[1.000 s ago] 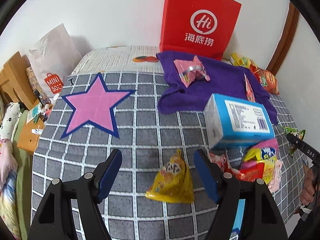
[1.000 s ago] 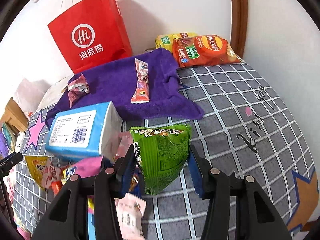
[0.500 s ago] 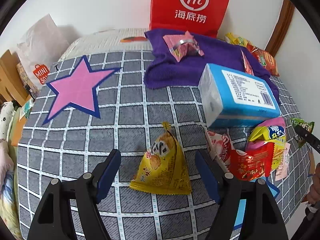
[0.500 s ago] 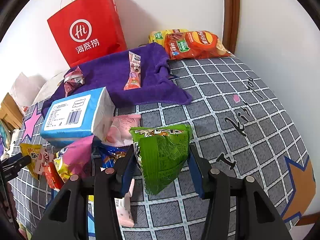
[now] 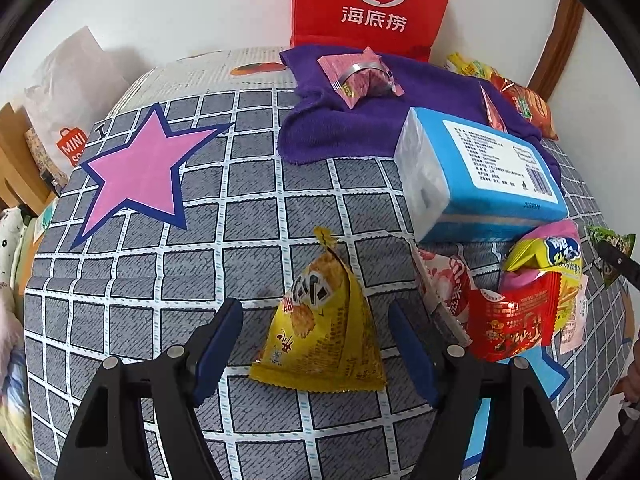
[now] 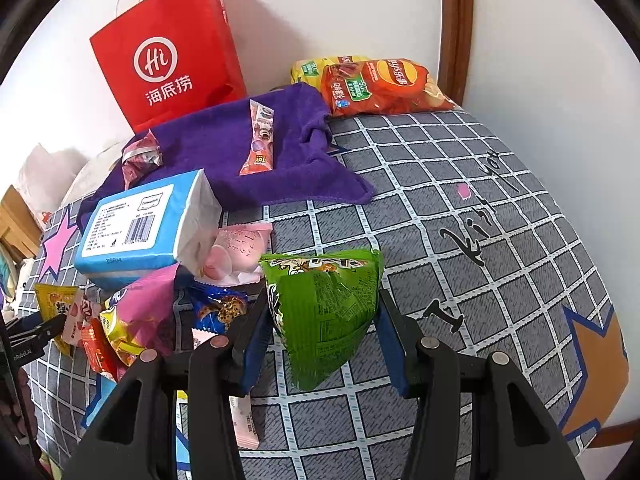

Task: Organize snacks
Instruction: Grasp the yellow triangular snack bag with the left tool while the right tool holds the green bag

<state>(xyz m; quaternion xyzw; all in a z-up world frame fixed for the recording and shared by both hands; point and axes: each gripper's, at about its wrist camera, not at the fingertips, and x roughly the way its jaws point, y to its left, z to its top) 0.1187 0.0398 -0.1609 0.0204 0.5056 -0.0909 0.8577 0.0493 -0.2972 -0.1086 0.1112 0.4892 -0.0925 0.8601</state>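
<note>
Left hand-held gripper [image 5: 316, 344] stands wide, its blue fingers either side of the yellow triangular snack packet [image 5: 320, 328] without touching it. That packet lies on the grid-patterned bedspread [image 5: 160, 280], its pointed crimped tip aimed far, its broad base near, long axis running near to far. Right hand-held gripper [image 6: 320, 328] is clamped narrow on the green snack packet [image 6: 326, 308], whose wide top edge faces far and whose point hangs toward the camera; its lower tip is partly hidden between the fingers. Left of it sits a heap of small packets [image 6: 132, 320], overlapping so their labels are hard to read, with the blue tissue pack [image 6: 144, 224] resting on the heap's far side. Farther off, a purple towel [image 6: 224, 148] carries a pink wafer bar [image 6: 258, 140], lengthwise near to far, before the red paper bag [image 6: 168, 52], cut off at its top in the left view.
</note>
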